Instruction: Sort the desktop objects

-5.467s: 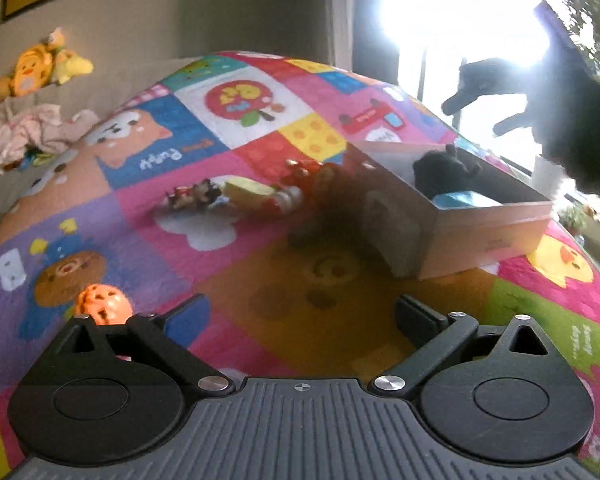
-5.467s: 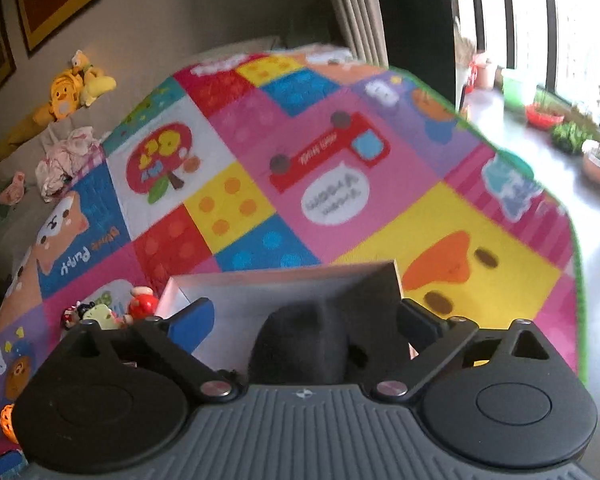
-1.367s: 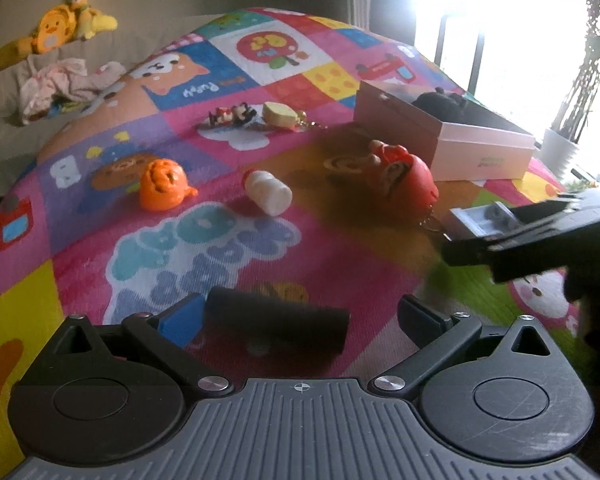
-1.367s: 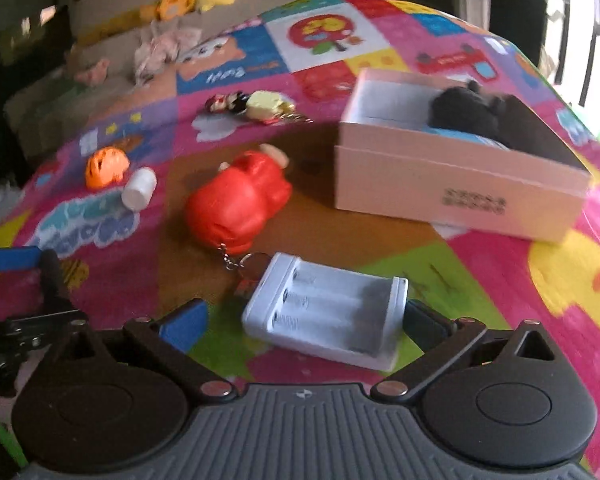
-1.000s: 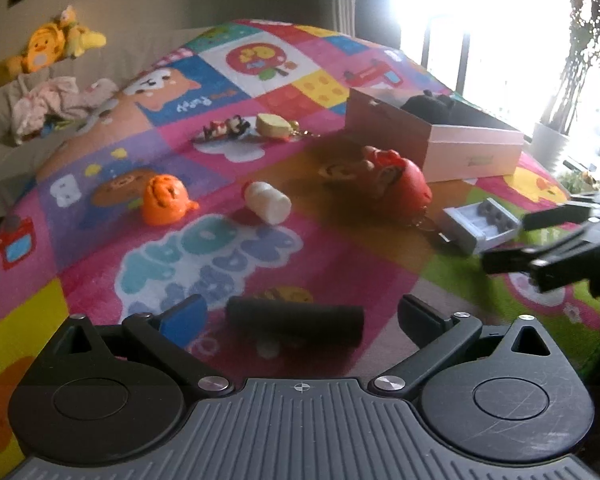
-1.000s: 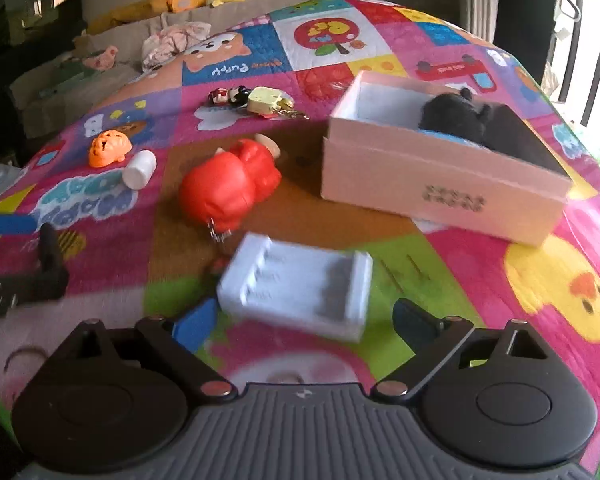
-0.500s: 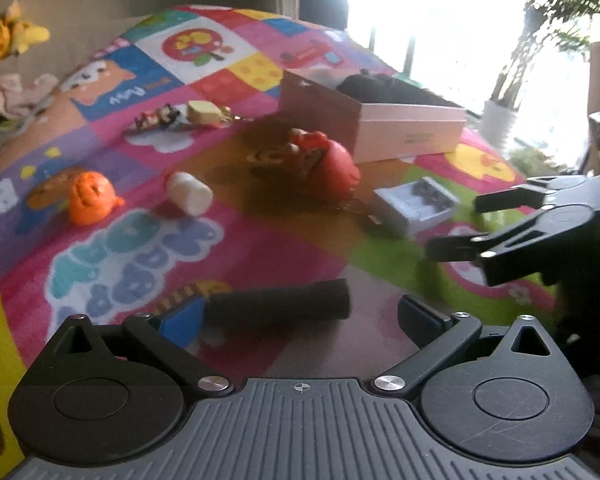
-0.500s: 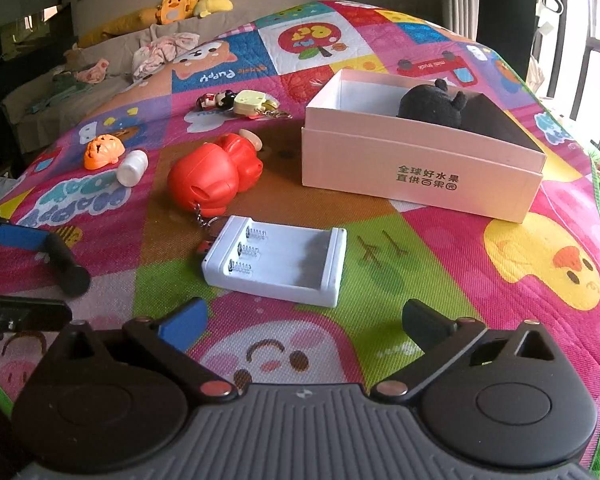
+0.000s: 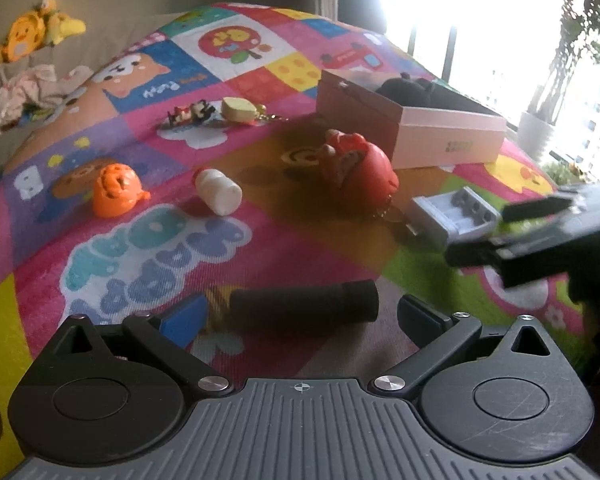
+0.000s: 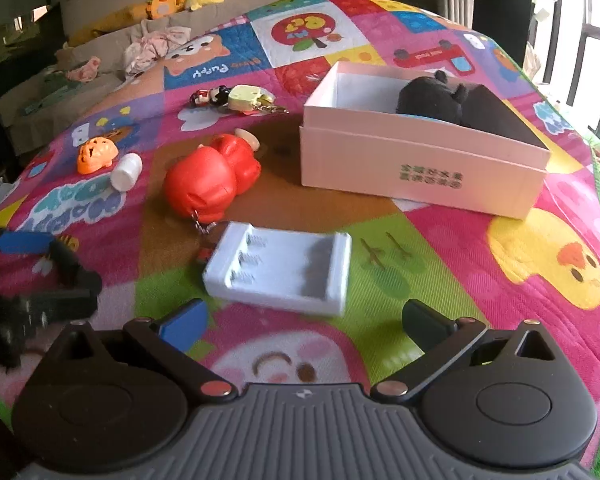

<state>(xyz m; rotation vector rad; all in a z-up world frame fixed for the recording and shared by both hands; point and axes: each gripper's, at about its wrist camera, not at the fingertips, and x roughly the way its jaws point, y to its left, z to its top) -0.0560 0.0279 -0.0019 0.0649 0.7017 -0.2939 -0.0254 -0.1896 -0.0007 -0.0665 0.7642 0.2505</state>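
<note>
Black foam wraps the cylinder (image 9: 304,305) that lies crosswise between the spread fingers of the left gripper (image 9: 302,314), flat on the patchwork mat (image 9: 148,248) and not pinched; it looks lined up for a sideways close across its length. The right gripper (image 10: 302,318) hovers with fingers equally wide apart, nothing between them, and the white battery holder (image 10: 278,272) lies just ahead, open side up. Both seem next for the pink box (image 10: 420,164), which sits beyond with a dark plush (image 10: 432,98) already inside and free room at its left end. Between holder and box the mat is bare, so a lift and carry has a clean path. The red toy (image 10: 208,182) with its keychain touches or nearly touches the holder's far corner and could drag. The orange toy (image 9: 114,190) and white bottle (image 9: 219,192) lie well apart, toward the left.
</note>
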